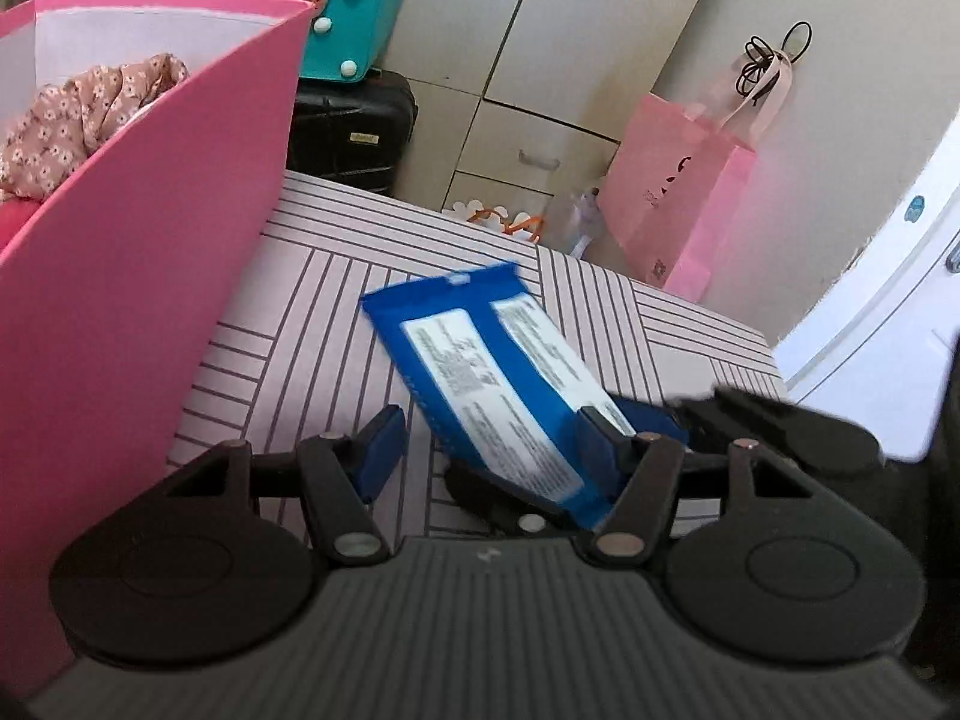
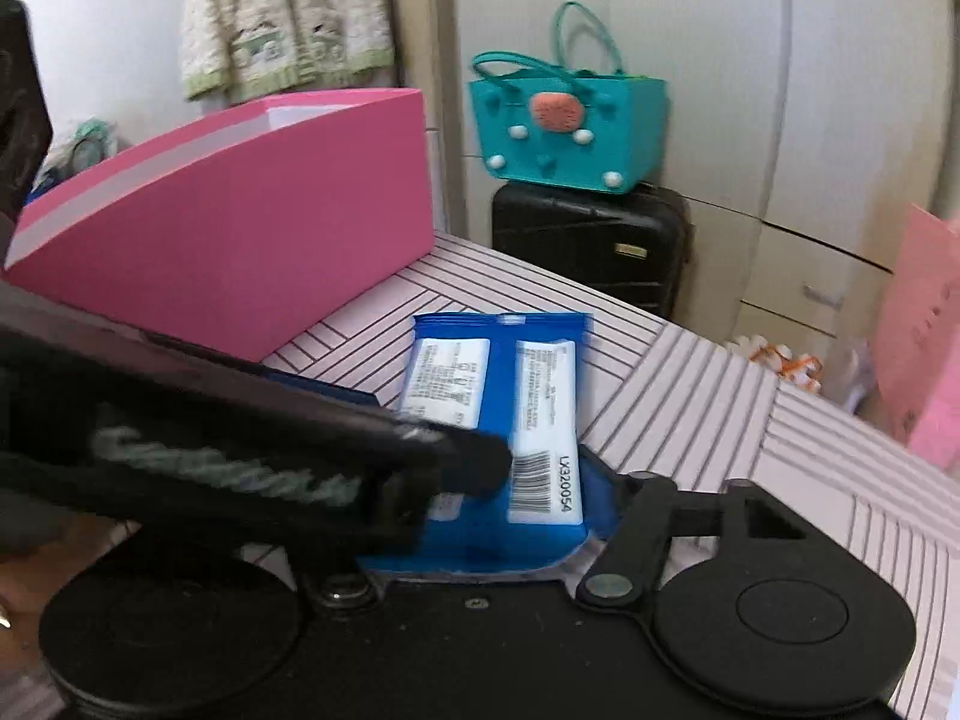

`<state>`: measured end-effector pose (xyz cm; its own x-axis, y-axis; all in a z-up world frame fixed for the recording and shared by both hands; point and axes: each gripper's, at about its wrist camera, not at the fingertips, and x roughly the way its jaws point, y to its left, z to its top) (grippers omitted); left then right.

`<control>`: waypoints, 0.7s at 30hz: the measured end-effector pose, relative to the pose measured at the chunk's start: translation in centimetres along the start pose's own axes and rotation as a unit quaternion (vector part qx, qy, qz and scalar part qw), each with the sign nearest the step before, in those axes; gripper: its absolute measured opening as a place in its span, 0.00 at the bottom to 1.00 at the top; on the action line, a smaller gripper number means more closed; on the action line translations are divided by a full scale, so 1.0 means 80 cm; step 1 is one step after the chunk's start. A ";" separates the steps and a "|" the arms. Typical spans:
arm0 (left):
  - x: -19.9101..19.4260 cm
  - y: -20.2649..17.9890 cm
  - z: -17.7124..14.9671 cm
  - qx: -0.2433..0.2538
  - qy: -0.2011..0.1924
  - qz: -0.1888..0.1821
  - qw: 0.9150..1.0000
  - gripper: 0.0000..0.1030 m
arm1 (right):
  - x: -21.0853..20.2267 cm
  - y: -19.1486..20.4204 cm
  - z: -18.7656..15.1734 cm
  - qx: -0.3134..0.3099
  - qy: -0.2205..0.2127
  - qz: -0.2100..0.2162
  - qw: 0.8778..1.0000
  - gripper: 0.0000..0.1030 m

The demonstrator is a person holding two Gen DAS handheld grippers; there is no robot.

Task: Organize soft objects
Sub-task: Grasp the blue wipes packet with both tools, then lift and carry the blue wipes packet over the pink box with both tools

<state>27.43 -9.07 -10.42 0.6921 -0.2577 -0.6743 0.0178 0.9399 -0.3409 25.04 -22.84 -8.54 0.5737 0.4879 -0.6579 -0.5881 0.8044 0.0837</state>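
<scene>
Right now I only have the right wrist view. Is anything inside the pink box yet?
Observer: Yes. The left wrist view shows a floral cloth bunched inside the pink box.
Reviewer: Do the left tongs grip the blue packet?
Observer: No. The blue packet lies between the fingers of the left tongs, against one finger, with a gap at the other.
Reviewer: What is the pink shape at my right edge?
Observer: A pink paper bag with ribbon handles, up against the wall.
</scene>
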 end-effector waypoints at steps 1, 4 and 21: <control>0.000 0.000 0.000 -0.003 -0.001 0.000 1.000 0.60 | -0.003 0.002 -0.002 0.016 0.001 -0.007 1.000 0.66; 0.001 0.001 0.000 -0.011 -0.001 -0.001 1.000 0.60 | -0.009 0.005 -0.009 0.038 -0.003 -0.018 0.999 0.65; -0.001 -0.004 -0.005 -0.001 0.035 -0.051 0.998 0.31 | -0.029 -0.009 -0.029 0.121 -0.032 -0.010 0.992 0.61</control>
<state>27.08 -9.42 -10.55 0.6351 -0.3672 -0.6796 0.0850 0.9077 -0.4109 22.83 -25.36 -8.83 0.6228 0.4859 -0.6132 -0.4271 0.8678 0.2538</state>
